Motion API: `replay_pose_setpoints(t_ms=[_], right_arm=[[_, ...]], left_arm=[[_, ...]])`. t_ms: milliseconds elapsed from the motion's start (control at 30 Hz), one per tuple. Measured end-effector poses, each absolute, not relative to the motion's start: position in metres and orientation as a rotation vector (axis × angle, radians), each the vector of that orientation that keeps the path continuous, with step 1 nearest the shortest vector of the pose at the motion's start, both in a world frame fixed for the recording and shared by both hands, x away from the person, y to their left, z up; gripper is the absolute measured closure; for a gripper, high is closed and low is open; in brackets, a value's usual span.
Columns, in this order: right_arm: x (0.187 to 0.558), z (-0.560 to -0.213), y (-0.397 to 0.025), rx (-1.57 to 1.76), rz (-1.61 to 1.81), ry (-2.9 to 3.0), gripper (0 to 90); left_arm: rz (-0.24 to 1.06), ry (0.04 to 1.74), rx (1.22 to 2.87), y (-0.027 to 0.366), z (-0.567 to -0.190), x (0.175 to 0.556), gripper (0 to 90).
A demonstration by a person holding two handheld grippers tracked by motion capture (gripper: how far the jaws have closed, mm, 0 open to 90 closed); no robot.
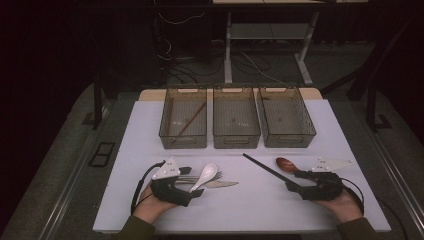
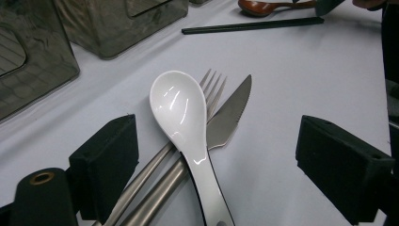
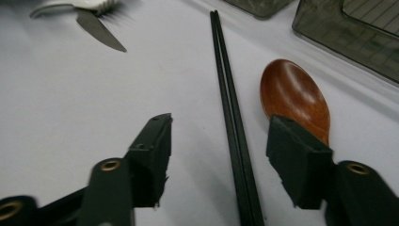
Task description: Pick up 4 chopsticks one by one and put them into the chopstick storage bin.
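Observation:
A white ceramic spoon [image 1: 206,175] lies across a metal fork [image 1: 216,176] and a knife [image 1: 224,184] on the white board. My left gripper [image 1: 196,184] sits open at their handles. In the left gripper view its jaws stand wide on either side of the spoon [image 2: 181,113], fork [image 2: 212,92] and knife [image 2: 230,113]. A pair of black chopsticks [image 1: 265,170] lies diagonally beside a brown wooden spoon [image 1: 286,163]. My right gripper [image 1: 294,182] is open, its jaws on either side of the chopsticks [image 3: 230,108], and the right jaw covers part of the wooden spoon [image 3: 294,92].
Three smoky clear bins stand in a row at the back of the board: left [image 1: 183,141], middle [image 1: 236,141], right [image 1: 290,140]. A brown stick [image 1: 192,119] lies in the left bin. The white board [image 1: 130,150] has bare room between the utensil groups. Table legs and cables lie beyond.

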State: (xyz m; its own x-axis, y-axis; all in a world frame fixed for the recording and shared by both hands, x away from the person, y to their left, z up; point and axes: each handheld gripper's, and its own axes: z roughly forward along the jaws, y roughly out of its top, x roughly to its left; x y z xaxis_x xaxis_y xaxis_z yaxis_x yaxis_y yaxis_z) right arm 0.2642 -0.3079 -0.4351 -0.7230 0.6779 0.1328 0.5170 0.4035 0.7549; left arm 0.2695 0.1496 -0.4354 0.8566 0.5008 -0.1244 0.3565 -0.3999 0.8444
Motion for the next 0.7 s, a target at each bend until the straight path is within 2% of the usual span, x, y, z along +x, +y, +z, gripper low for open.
replay_pose_setpoints(t_ms=[200,400,700], right_arm=[[0.269,-0.436,-0.311,1.084,1.159,2.453,62.3],[0.276,-0.439,-0.314,1.087,1.126,2.473,72.0],[0.281,-0.445,-0.314,1.087,1.091,2.514,77.7]], left_arm=[[0.169,0.626,2.033,0.150,-0.436,0.269,13.1],[0.162,0.617,2.033,0.149,-0.436,0.269,13.3],[0.160,0.616,2.040,0.150,-0.436,0.269,13.4]])
